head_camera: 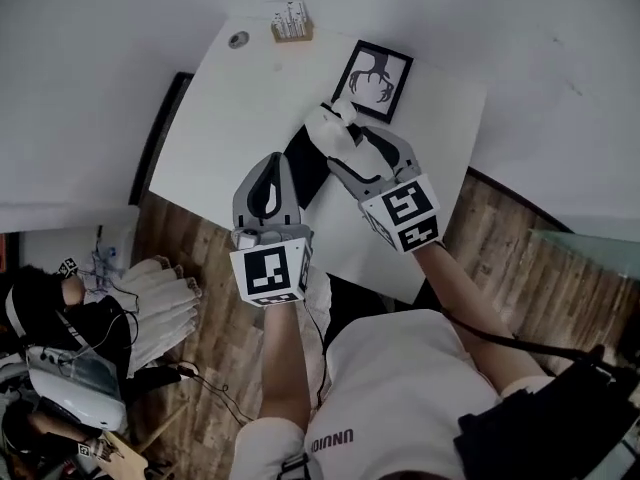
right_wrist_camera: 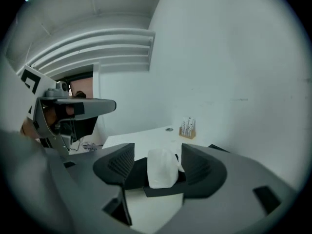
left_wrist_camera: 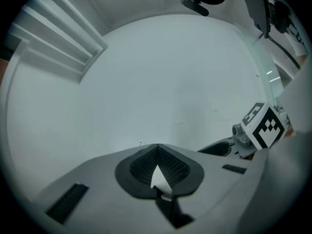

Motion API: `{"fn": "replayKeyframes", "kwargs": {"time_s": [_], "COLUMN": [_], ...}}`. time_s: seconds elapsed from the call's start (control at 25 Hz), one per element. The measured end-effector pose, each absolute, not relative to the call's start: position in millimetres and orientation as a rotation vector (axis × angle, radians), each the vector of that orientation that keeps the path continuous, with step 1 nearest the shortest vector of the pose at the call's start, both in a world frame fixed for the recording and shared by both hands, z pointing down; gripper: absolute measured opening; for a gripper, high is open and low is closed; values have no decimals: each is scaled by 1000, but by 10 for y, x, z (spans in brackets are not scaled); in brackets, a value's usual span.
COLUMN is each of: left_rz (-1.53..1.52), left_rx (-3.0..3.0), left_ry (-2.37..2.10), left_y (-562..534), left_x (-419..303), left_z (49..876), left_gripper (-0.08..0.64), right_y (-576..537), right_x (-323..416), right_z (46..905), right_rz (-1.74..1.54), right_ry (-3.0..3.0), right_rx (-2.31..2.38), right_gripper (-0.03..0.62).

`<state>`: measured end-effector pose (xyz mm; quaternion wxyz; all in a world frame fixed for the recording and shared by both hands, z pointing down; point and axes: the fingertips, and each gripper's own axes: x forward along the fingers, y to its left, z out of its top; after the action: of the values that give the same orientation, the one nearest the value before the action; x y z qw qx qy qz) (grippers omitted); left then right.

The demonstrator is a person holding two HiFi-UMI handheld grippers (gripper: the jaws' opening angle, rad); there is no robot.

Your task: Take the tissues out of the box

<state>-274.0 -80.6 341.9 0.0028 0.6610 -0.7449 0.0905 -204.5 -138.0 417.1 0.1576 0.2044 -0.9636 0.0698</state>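
A flat black box is laid on the white table, near its middle. A white, crumpled tissue is seen standing upright out of the box's top, its lower end tucked inside.

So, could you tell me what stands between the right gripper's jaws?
A white tissue, sticking up from the black box; the right gripper holds its jaws apart, not pressing it. The right gripper view shows this.

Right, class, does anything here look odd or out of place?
One thing: a small white scrap is pinched in the left gripper's shut fingers, away from the black tissue box. It may be a torn tissue corner.
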Motion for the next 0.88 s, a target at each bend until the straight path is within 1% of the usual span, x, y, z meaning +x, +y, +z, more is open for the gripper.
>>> {"fn": "replayKeyframes", "kwargs": {"time_s": [0.44, 0.88], "left_rz": [294, 289], "left_rx": [2325, 2376], "left_ry": [-2048, -1942], "left_y": [-1195, -1354], "left_x": [-2886, -2990], "left_z": [3545, 3678], "left_gripper": [12, 12], "right_y": [-1520, -1580], "right_x": [-2227, -2415], "right_z": [4383, 4630], "right_rz": [244, 225], "right_ry": [-2623, -2537], "right_rx": [821, 834], "right_gripper": [313, 322]}}
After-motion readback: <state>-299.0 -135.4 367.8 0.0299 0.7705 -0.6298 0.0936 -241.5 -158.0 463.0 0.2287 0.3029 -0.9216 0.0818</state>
